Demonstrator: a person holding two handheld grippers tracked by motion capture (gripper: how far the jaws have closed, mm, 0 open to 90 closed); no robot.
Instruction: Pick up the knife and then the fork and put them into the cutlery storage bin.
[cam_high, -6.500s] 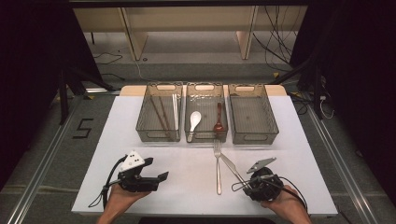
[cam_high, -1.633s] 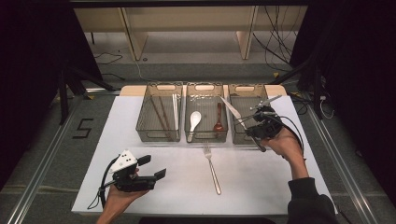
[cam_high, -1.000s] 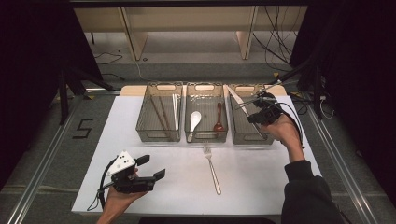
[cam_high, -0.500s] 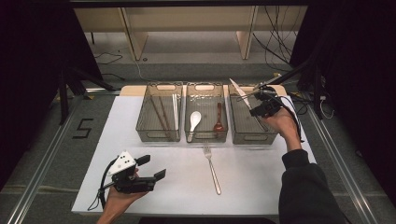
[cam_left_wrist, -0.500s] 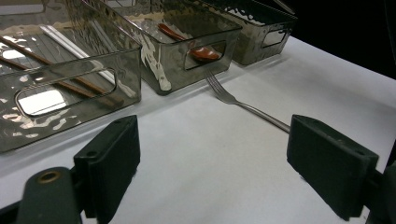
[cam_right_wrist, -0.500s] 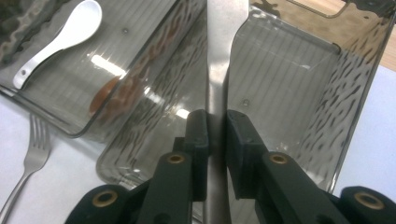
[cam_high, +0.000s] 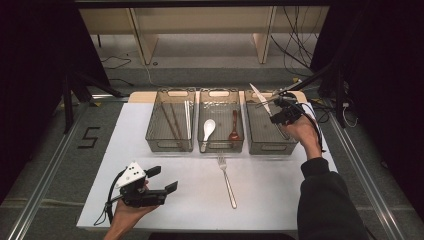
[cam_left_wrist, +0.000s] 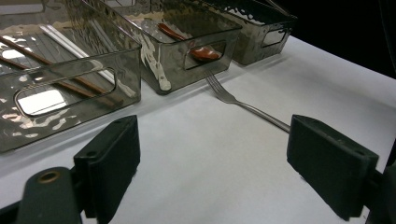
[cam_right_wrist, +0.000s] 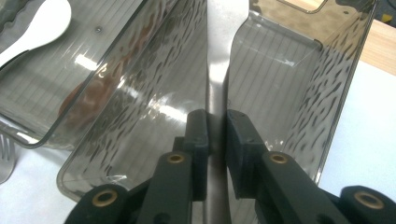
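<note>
Knife (cam_high: 261, 97) is sitting clamped in the right gripper (cam_high: 278, 108), held in the air over the right bin (cam_high: 255, 141), blade pointing up and away toward the far-left. In the right gripper view the jaws are pressing narrow on the flat metal of the knife (cam_right_wrist: 217, 70), pads touching both sides, with the right bin (cam_right_wrist: 299, 116) directly below.

Three smoked-clear bins are sitting side by side at the far part of the white table (cam_high: 270, 192):
- left bin (cam_high: 169, 145): holding dark chopsticks (cam_high: 170, 120) plus a pale pair (cam_high: 186, 117) lying lengthwise
- middle bin (cam_high: 220, 146): holding a white spoon (cam_high: 207, 131) and a brown spoon (cam_high: 234, 127), side by side, apart
- right bin: showing bare floor under the knife; can't tell about the corner behind the hand

Fork (cam_high: 227, 177) is lying on the table just in front of the middle bin, tines toward it, not touching it as far as I can tell.

Left gripper (cam_high: 162, 181) is resting in the person's hand at the near-left of the table, jaws standing wide with nothing between them. In the left gripper view the fork (cam_left_wrist: 243, 105) is lying well ahead of the jaws, bare table between the pads.
</note>
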